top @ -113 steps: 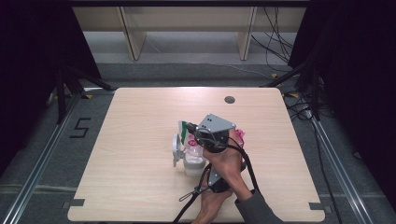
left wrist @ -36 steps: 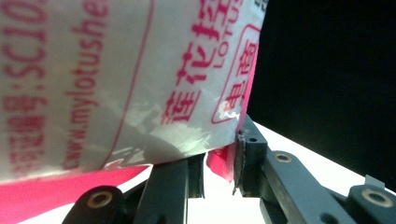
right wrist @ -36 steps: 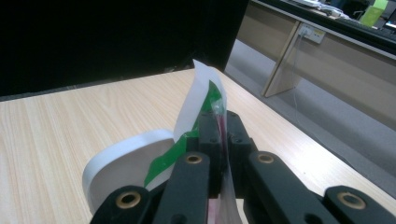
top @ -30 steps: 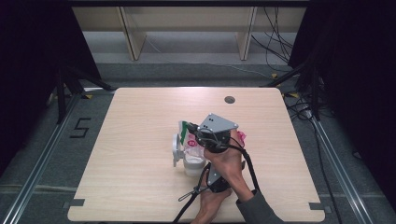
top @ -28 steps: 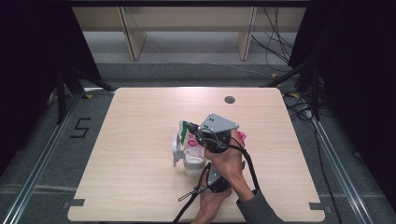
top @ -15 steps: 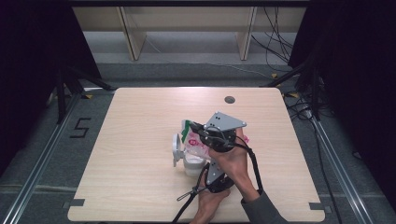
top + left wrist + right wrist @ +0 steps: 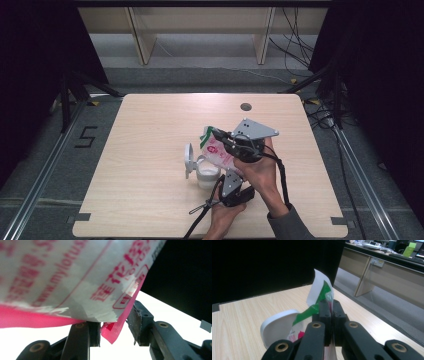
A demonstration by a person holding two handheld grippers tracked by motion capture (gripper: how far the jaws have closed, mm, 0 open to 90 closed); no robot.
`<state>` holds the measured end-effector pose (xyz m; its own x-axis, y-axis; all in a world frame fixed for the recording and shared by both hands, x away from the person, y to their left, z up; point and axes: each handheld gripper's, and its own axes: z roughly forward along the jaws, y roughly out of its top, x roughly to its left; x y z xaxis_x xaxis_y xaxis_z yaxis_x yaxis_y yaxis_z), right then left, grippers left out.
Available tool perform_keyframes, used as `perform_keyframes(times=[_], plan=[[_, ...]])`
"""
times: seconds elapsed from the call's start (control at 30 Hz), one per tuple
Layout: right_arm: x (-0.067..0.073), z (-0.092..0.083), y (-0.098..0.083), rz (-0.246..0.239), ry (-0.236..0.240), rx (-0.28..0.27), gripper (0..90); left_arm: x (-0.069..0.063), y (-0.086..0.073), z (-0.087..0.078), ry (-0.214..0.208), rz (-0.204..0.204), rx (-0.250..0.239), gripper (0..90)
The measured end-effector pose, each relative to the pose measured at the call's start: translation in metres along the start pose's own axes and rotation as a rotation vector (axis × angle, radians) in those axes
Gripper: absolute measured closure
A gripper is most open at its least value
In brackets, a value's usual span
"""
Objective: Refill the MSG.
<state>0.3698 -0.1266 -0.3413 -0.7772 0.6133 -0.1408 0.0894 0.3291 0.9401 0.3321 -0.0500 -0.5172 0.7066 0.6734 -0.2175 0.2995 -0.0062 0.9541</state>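
Right gripper (image 7: 332, 307) clamps green top edge of packet (image 7: 216, 150), held over white cup (image 7: 206, 176). Left gripper (image 7: 113, 327) jaws have just been opening, pink corner loose between them. Risk: packet swings (single grip), spills beside cup, tips it.

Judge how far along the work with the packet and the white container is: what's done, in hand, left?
Done: white container stands with lid open. In hand: right gripper pinches the packet top; left gripper has just been opening, a pink corner between its fingers. Left: probably getting the packet's contents into the container.
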Motion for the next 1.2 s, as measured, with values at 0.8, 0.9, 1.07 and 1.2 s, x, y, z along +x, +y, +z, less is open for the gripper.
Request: perform_keyframes(times=[0.8,0.9,1.07,1.2], plan=[[-0.026,-0.044,-0.015,0.095,-0.037,-0.092,90.0,-0.003,-0.001,-0.002,0.041,0.059,0.057,49.9],[-0.030,-0.048,-0.019,0.098,-0.035,-0.107,90.0,-0.004,-0.001,-0.003,0.052,0.059,0.080,48.8],[-0.032,-0.054,-0.024,0.115,-0.053,-0.101,90.0,-0.004,-0.001,-0.003,0.051,0.070,0.090,47.2],[-0.034,-0.058,-0.029,0.146,-0.049,-0.090,90.0,-0.003,-0.001,-0.005,0.061,0.062,0.104,46.2]])
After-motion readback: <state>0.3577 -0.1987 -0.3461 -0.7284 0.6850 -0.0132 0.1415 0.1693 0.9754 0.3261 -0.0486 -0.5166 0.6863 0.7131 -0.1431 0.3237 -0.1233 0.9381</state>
